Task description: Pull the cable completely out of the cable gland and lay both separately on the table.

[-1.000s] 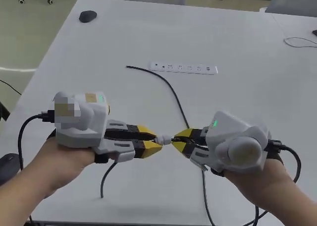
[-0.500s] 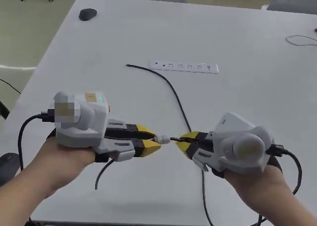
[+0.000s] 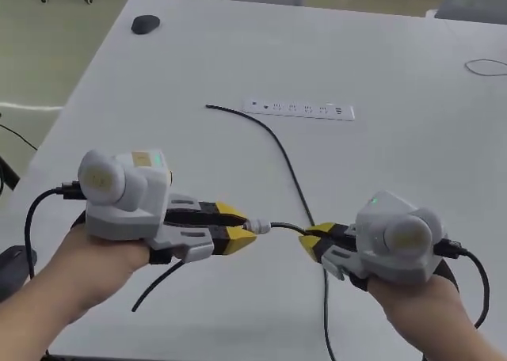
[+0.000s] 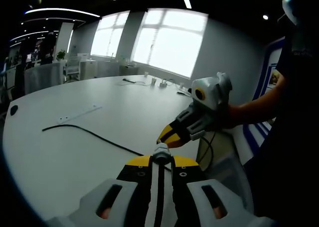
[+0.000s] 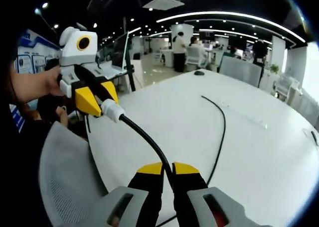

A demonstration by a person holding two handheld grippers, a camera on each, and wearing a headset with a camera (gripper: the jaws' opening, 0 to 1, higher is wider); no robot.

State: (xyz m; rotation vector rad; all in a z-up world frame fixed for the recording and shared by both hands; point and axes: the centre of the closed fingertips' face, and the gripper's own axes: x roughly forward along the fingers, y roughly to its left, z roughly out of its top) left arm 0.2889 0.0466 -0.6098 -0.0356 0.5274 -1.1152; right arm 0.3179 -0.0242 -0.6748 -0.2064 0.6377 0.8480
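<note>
A small white cable gland (image 3: 257, 227) sits at the tip of my left gripper (image 3: 247, 231), whose yellow jaws are shut on it; the gland (image 4: 160, 151) also pokes out between them in the left gripper view. A black cable (image 3: 279, 150) runs from the gland across the white table toward the far side. My right gripper (image 3: 308, 241) is shut on the cable a short way right of the gland. In the right gripper view the cable (image 5: 147, 141) stretches from the shut jaws up to the gland (image 5: 112, 110). A cable tail (image 3: 155, 283) hangs below the left gripper.
A white power strip (image 3: 299, 108) lies mid-table beyond the cable's far end. A dark mouse (image 3: 145, 24) sits at the far left corner of the table (image 3: 396, 155). Thin cable loops lie at the far right (image 3: 483, 66). Office chairs and people stand in the background.
The right gripper has slid right, away from the left gripper, opening a gap with a stretch of black cable between them. The tail under the left gripper has shifted.
</note>
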